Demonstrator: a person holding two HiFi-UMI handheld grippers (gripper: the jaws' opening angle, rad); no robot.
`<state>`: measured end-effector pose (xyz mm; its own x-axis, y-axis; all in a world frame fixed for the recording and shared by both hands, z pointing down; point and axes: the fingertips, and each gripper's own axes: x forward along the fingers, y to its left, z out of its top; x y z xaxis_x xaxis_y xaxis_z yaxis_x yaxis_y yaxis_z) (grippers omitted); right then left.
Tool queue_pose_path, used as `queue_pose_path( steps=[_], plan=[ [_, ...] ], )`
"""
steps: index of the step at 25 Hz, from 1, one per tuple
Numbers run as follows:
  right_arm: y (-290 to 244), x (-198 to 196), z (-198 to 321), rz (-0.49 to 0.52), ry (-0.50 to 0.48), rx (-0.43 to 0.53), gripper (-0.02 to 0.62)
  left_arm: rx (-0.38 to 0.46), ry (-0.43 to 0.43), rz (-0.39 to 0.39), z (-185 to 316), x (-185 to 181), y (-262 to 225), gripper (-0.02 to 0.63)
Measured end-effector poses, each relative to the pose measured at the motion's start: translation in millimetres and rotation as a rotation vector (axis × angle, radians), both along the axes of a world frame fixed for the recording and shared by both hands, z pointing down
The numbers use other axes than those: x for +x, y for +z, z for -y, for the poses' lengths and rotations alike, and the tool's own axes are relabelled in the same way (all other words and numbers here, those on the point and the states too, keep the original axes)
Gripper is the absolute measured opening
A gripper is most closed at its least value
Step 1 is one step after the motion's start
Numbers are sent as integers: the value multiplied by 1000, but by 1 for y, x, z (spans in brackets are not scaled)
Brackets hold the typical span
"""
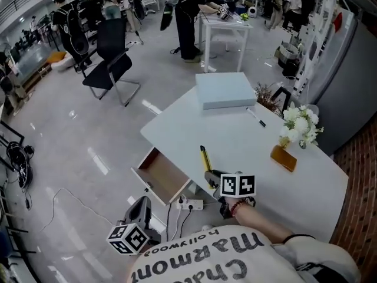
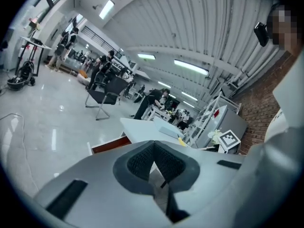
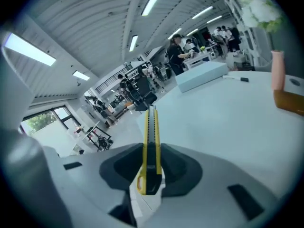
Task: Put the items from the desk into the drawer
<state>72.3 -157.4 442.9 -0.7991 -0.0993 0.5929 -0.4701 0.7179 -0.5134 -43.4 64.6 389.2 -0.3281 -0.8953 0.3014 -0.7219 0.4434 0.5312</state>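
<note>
A yellow and black utility knife (image 1: 205, 158) (image 3: 150, 146) lies lengthwise between the jaws of my right gripper (image 1: 211, 177) (image 3: 151, 167), which is shut on it just above the white desk (image 1: 247, 146) near its front edge. The desk's drawer (image 1: 160, 175) stands pulled out, its wooden bottom bare. My left gripper (image 1: 139, 208) (image 2: 153, 163) hangs low beside the desk, below the drawer, shut with nothing in it. On the desk remain a black pen (image 1: 255, 117) and a brown phone-like slab (image 1: 283, 158).
A pale blue flat box (image 1: 225, 89) lies at the desk's far end. White flowers in a vase (image 1: 300, 125) stand at the right edge. A power strip (image 1: 189, 204) lies on the floor under the drawer. A black chair (image 1: 112, 63) and people stand farther off.
</note>
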Motion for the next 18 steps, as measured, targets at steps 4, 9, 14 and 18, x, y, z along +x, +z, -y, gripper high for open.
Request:
queue_pose_path(
  steps=[4, 9, 14, 18],
  plan=[
    [-18, -29, -15, 54, -113, -4, 120, -9, -98, -15, -19, 2, 2, 2],
    [-32, -41, -26, 97, -208, -7, 120, -26, -188, -35, -26, 9, 8, 2],
    [-27, -42, -32, 111, -289, 4, 120, -31, -265, -30, -22, 13, 16, 2],
    [-19, -45, -40, 110, -342, 10, 120, -44, -299, -62, -22, 16, 27, 2]
  ],
)
